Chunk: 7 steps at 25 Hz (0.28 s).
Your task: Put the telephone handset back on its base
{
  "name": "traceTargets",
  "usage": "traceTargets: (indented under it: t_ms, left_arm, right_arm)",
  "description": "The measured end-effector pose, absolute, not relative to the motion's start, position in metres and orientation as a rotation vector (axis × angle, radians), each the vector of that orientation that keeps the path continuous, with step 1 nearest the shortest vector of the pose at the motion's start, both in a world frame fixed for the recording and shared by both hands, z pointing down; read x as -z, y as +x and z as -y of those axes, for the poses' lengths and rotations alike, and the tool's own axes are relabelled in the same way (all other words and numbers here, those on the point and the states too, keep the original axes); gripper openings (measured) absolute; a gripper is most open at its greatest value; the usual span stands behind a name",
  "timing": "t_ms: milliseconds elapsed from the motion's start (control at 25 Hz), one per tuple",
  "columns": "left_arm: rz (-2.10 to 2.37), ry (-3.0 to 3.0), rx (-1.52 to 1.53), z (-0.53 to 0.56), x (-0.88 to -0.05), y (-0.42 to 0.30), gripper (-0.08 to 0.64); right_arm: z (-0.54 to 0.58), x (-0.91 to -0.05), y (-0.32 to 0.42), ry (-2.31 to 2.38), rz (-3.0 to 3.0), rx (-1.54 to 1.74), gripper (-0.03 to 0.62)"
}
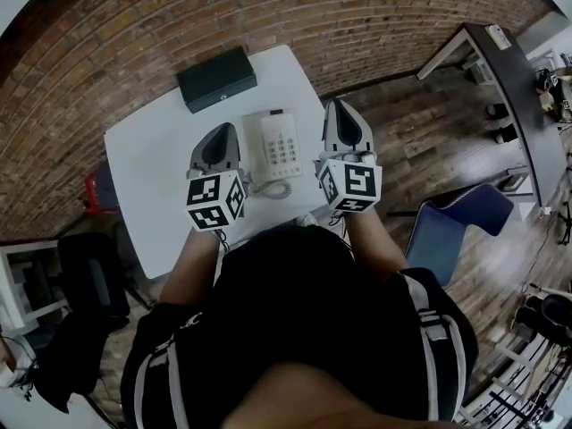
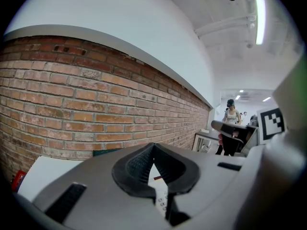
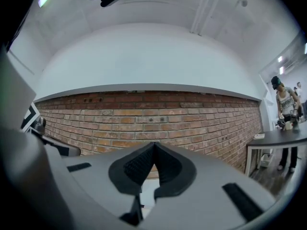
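A white telephone with a keypad sits mid-table on the white table. Its handset seems to lie along the left side of the base, and the coiled cord curls at the near edge. My left gripper hovers just left of the phone, shut with nothing in it. On the phone's other side my right gripper is shut and empty too. In the left gripper view the closed tips meet, and keypad buttons show below them. The right gripper view has its closed tips against the brick wall.
A black box stands at the table's far edge behind the phone. A blue chair is to the right, a black chair and a red object to the left. A person stands at a dark desk.
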<state>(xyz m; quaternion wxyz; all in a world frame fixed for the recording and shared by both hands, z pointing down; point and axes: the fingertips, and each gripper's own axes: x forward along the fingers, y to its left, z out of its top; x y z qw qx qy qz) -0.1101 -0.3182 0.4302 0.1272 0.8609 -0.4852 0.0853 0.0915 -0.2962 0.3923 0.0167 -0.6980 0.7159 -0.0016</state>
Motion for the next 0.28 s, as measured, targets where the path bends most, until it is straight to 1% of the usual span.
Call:
traceTargets:
  t_ms: [280]
  left_arm:
    - [1.407,2.513,-0.257,0.3157,-0.4305,-0.1123,0.002]
  right_arm:
    - [0.2935,-0.3866,0.0830,-2.131,-2.231,0.014,-0.003]
